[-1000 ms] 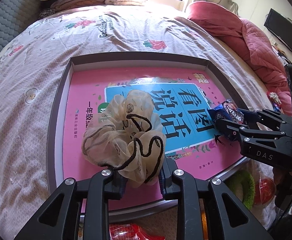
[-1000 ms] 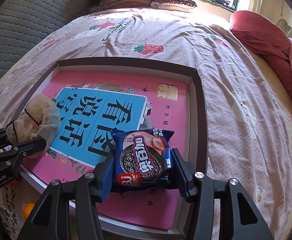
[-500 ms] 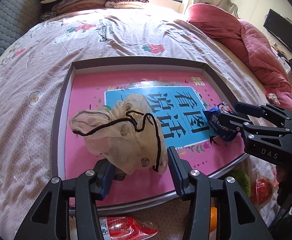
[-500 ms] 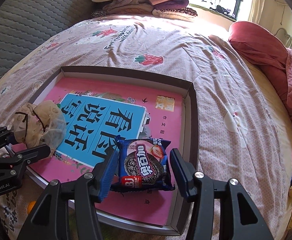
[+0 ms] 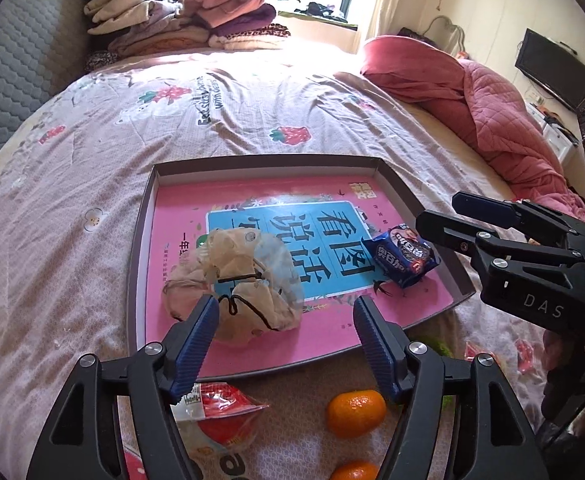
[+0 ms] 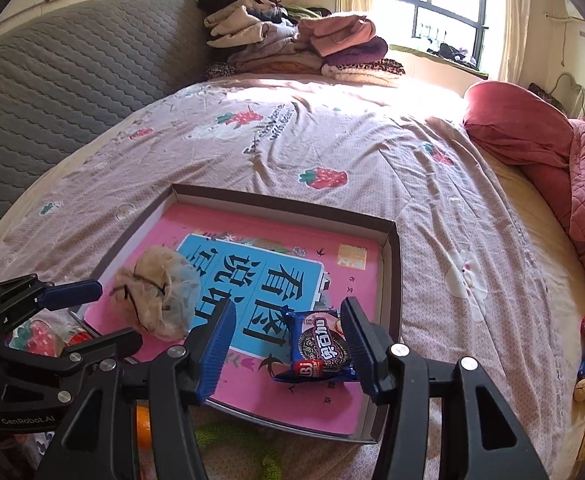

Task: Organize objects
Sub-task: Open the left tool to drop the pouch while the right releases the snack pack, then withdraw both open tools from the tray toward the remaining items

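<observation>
1. The far half of the box (image 5: pixel 396 184) floor lies bare; a gripper can pass there above the low wall
2. The scrunchie (image 5: pixel 236 284) fills the near-left part, the cookie packet (image 6: pixel 320 346) the near-right, with open floor between them
3. A tangerine (image 5: pixel 355 413) and a red-lidded cup (image 5: pixel 220 412) crowd the bedspread (image 6: pixel 372 152) just before the near wall
</observation>
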Action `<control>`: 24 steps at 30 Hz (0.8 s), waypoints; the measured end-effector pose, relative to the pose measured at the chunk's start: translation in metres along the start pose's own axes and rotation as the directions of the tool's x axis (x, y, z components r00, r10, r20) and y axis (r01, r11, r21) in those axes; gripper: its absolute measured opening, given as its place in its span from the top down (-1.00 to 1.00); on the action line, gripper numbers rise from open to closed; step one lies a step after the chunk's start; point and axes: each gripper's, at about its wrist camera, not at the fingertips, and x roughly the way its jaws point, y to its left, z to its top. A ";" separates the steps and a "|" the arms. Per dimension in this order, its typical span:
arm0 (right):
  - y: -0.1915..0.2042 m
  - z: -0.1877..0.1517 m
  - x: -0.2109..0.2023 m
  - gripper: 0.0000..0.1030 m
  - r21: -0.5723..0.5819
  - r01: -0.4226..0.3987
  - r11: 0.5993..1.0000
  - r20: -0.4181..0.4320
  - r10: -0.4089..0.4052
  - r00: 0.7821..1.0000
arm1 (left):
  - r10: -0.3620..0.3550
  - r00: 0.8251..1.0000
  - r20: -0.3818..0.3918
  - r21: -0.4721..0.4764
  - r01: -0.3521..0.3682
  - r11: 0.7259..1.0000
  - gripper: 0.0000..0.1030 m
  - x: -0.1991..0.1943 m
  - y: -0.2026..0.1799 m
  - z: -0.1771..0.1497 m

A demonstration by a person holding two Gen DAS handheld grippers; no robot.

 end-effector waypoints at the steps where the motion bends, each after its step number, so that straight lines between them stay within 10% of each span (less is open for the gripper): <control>1: 0.001 -0.001 -0.007 -0.08 0.009 -0.006 1.000 0.020 0.005 1.000 | 0.003 1.000 0.010 0.001 -0.003 1.000 -0.40 -0.005 -0.001 -0.001; 24: 0.020 -0.030 -0.115 -0.13 0.013 -0.032 0.999 0.266 0.028 0.964 | 0.050 0.983 0.174 -0.013 -0.049 0.999 -0.41 -0.091 -0.021 -0.058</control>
